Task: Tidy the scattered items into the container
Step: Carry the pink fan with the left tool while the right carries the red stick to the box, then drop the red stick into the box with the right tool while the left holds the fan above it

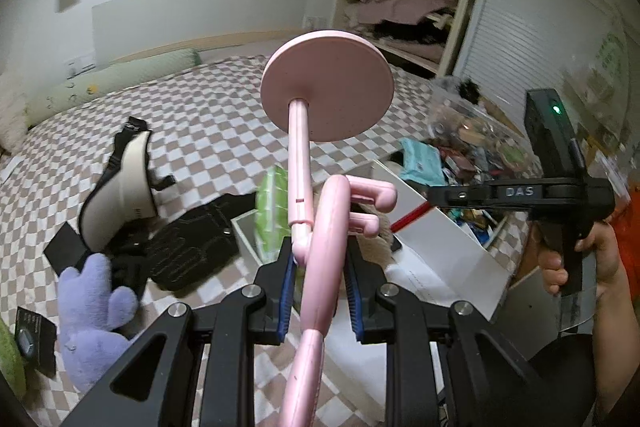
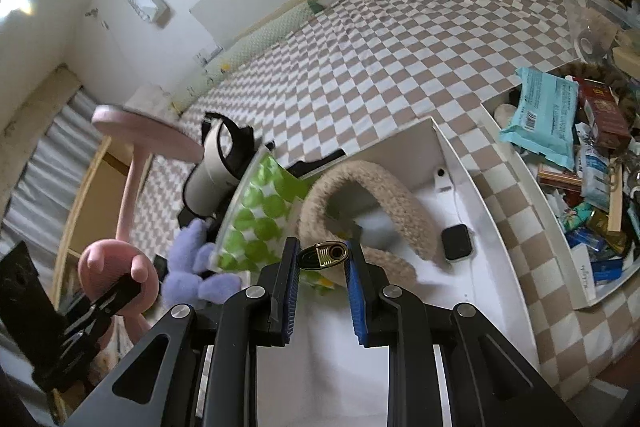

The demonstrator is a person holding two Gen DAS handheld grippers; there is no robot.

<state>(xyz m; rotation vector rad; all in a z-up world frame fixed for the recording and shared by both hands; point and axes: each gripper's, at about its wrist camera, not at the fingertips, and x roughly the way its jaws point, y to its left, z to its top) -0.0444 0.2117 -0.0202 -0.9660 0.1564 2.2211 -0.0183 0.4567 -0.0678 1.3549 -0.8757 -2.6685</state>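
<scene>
A: How far along is the tidying judged to be?

B: Partway. In the white box (image 2: 448, 147) on the bed (image 2: 400, 39) a beige headband (image 2: 360, 183), a smartwatch (image 2: 456, 242) with its white cable, and a green-dotted pouch (image 2: 260, 211) leaning on the box's left wall are already seen.

A: What is being carried?

B: A pink phone stand (image 1: 308, 187) is clamped in the left gripper (image 1: 320, 267); its fingers are closed on the ring part, and the stand is held up over the box's near edge, not yet lowered in. A small black-and-gold clip (image 2: 323, 255) is pinched at the tips of the right gripper (image 2: 323, 267), above the box floor.

A: And what is left outside?

B: A purple plush (image 1: 92, 307), a white-and-black headset (image 1: 124, 191), a black quilted pouch (image 1: 192, 247) and a small black card (image 1: 34, 339) are still seen lying on the bed, left of the box.

A: Is there another container?

B: Yes, a second tray (image 2: 532, 179) just right of the box is packed with packets, among them a blue one (image 2: 540, 115). Which container is meant for the rest cannot be told for certain; the white box is judged the likelier.
</scene>
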